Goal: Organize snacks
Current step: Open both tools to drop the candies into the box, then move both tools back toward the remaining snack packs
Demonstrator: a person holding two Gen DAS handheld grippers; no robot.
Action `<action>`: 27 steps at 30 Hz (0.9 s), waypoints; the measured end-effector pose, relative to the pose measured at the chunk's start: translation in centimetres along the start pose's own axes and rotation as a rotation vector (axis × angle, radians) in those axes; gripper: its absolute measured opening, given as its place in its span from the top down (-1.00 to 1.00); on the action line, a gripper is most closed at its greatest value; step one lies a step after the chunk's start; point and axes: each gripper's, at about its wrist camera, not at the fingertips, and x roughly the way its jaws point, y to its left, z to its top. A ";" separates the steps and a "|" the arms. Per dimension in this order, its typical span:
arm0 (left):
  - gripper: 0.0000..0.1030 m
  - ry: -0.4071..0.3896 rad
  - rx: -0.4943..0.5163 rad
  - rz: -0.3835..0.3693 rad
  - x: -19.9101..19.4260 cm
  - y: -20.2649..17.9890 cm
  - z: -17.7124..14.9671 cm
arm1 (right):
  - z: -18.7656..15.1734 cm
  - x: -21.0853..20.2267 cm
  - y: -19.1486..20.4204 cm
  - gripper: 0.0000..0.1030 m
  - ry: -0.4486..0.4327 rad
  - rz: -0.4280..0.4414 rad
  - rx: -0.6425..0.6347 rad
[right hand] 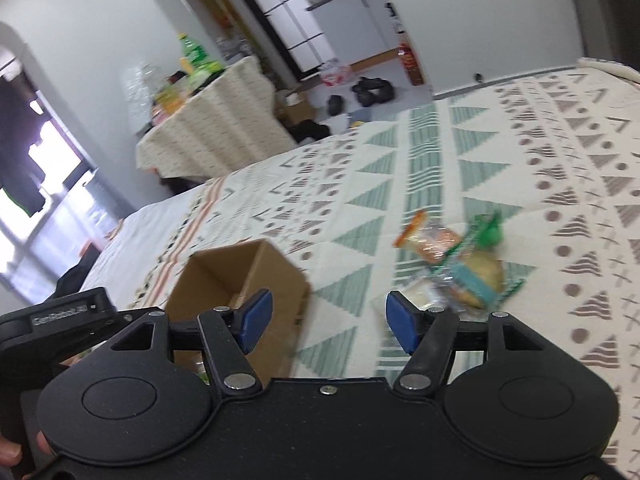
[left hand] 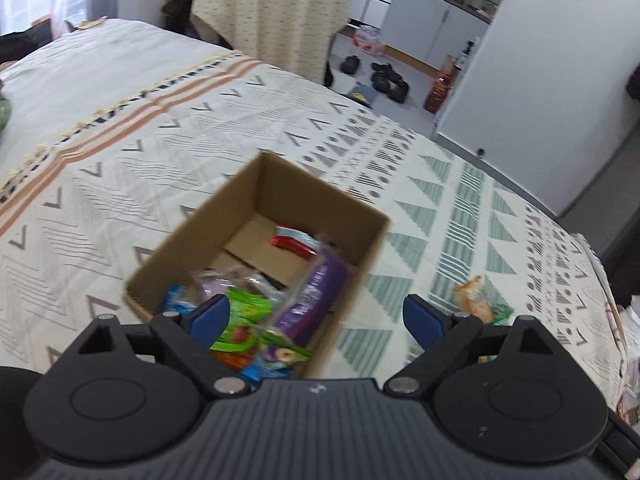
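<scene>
An open cardboard box (left hand: 362, 222) sits on the patterned bedspread and holds several snack packets: a purple pack (left hand: 316, 300), green packs (left hand: 246, 322) and a red one (left hand: 292, 242). My left gripper (left hand: 316, 320) hovers over the box's near corner, open, with nothing pressed between its blue pads. In the right wrist view the same box (right hand: 276, 276) lies at the lower left. My right gripper (right hand: 328, 322) is open over the bedspread between the box and a small pile of loose snack packets (right hand: 460, 256) to its upper right. Those loose packets (left hand: 478, 300) also show beside the left gripper's right finger.
The bedspread (left hand: 200, 152) covers a wide bed. Beyond its far edge stand a cloth-draped table (left hand: 272, 12) with items on top, shoes (left hand: 384, 78) on the floor and white cabinets (left hand: 424, 24). A hand (right hand: 12, 452) grips the other device at the lower left of the right wrist view.
</scene>
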 end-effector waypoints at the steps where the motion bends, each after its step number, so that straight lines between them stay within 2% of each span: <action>1: -0.80 0.004 0.007 -0.008 0.1 -0.5 -0.1 | 0.0 0.0 -0.4 -0.23 0.001 -0.019 0.005; 7: -0.80 0.011 0.046 -0.042 0.9 -3.2 -0.8 | 0.4 0.0 -3.2 -0.24 0.017 -0.068 0.066; 11: -0.80 0.021 0.057 -0.047 1.9 -4.8 -1.3 | 0.5 -0.2 -5.0 -0.40 0.026 -0.091 0.106; 22: -0.80 0.078 0.093 -0.071 6.0 -8.8 -2.3 | 0.8 1.5 -9.4 -0.41 0.044 -0.123 0.247; 27: -0.80 0.112 0.088 -0.068 8.4 -9.5 -2.6 | 0.8 2.9 -10.6 -0.43 0.054 -0.110 0.294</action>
